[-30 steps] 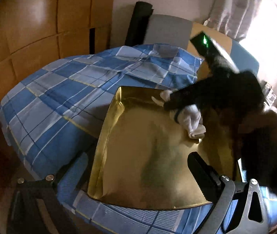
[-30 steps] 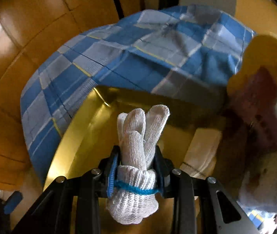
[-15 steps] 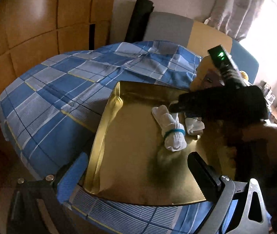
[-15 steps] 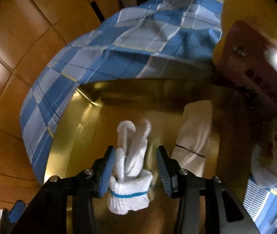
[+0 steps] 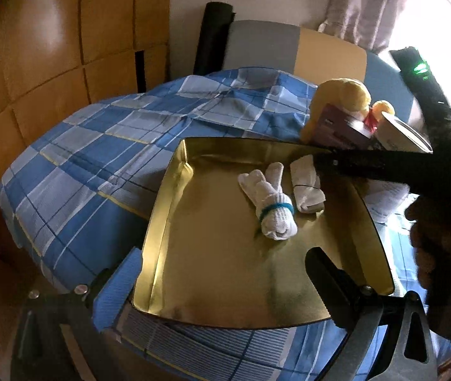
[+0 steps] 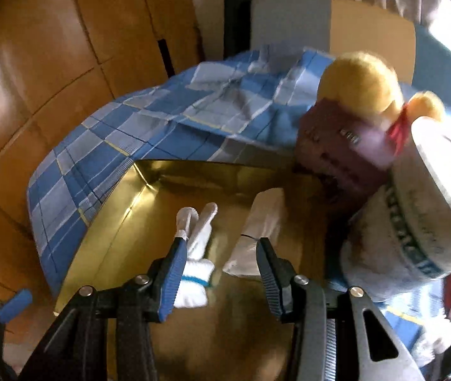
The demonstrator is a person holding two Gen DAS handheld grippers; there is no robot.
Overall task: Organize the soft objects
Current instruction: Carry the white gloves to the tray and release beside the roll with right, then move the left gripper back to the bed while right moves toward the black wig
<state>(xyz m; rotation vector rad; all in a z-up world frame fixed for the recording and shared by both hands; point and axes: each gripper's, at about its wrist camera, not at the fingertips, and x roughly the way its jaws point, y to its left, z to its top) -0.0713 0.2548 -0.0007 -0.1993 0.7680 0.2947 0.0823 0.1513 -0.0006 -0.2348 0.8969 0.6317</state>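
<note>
On the bed's blue checked quilt (image 5: 76,171) sits a shiny gold tray (image 5: 162,222) with upturned edges. Two soft white knitted sock rolls lie side by side on its floor: one bound with a blue band (image 5: 269,204), one with a thin dark band (image 5: 306,184). A second ago the right gripper (image 6: 222,270) pinched the blue-banded roll; now its jaws have just opened and stand clear above it. That roll's long axis runs toward the tray's far-left corner. The left gripper (image 5: 225,273) has its jaws spread wide, empty.
</note>
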